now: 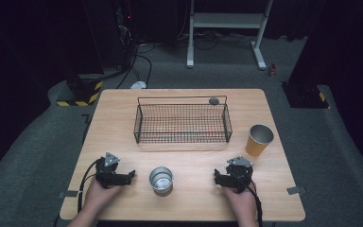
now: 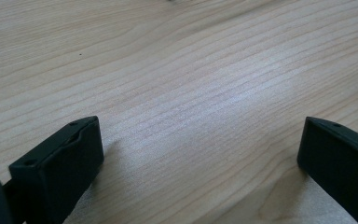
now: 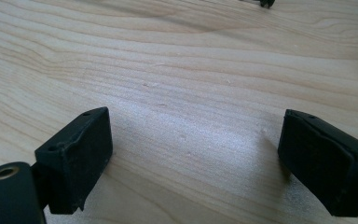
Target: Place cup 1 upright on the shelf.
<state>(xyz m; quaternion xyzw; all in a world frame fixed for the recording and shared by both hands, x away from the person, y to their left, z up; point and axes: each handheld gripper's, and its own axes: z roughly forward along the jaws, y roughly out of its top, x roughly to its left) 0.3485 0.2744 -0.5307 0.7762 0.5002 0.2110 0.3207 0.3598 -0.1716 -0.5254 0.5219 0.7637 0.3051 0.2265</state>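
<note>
Both tongs rest low on the desk (image 1: 123, 104) near its front edge, one in each of the person's hands. The left gripper (image 1: 131, 174) sits toward the front left corner, its jaws spread wide with bare wood grain between them, as the left gripper view (image 2: 200, 140) shows plainly. The right gripper (image 1: 215, 176) lies toward the front right, and its jaws too stand wide apart over bare wood in the right gripper view (image 3: 196, 135); neither holds anything.

Between the two, close to the front edge and about midway along it, stands a silver metal cup (image 1: 161, 179), upright and open at the top, just beside the left gripper's tips and a little farther from the right one. Further back, near the right edge, stands an orange cup (image 1: 259, 140) with a silvery inside. At the middle of the desk toward the back edge sits a black wire basket (image 1: 183, 137), and a small dark round thing (image 1: 213, 100) lies just behind its rear right corner.
</note>
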